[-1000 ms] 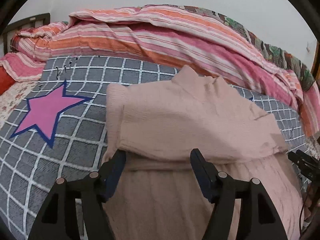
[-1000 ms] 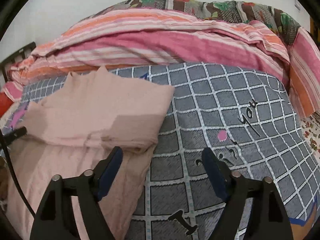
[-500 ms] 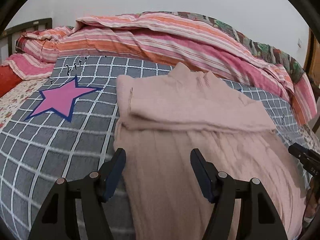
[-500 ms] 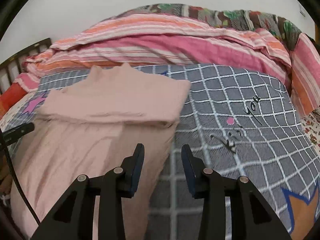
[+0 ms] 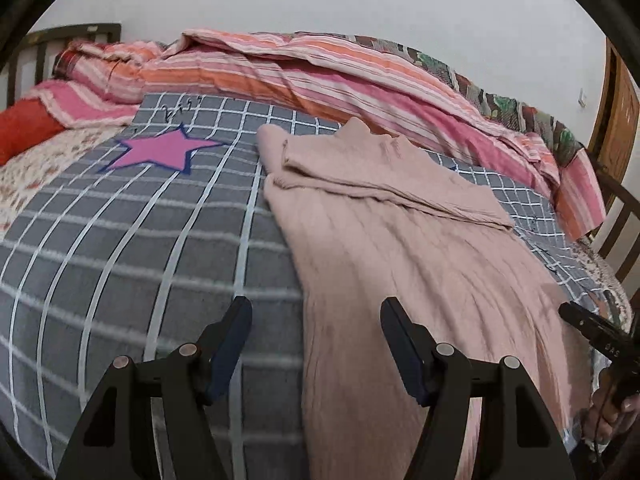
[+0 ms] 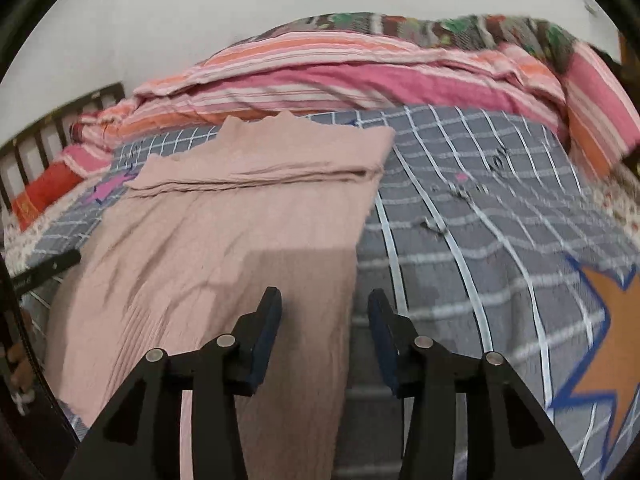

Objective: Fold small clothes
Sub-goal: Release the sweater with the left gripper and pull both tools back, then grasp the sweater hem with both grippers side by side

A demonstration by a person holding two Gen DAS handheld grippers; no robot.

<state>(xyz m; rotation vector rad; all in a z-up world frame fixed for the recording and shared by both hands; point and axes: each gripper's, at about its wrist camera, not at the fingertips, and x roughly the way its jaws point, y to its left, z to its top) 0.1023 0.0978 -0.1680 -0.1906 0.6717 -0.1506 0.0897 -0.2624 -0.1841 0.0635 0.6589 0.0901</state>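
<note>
Pink sweater (image 5: 400,248) lay flat on checked bedspread (image 5: 140,248), sleeves folded across, left claw (image 5: 316,320) wide over its left edge, right claw (image 6: 324,312) opening over its right edge, both empty.

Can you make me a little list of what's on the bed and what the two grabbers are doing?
garment: pink sweater, sleeves folded across its top, lying flat
surface: grey checked blanket with a pink star
behind: striped quilt, bunched up
left gripper: open, empty, over the sweater's left edge
right gripper: jaws opening, empty, over the sweater's right edge
</note>
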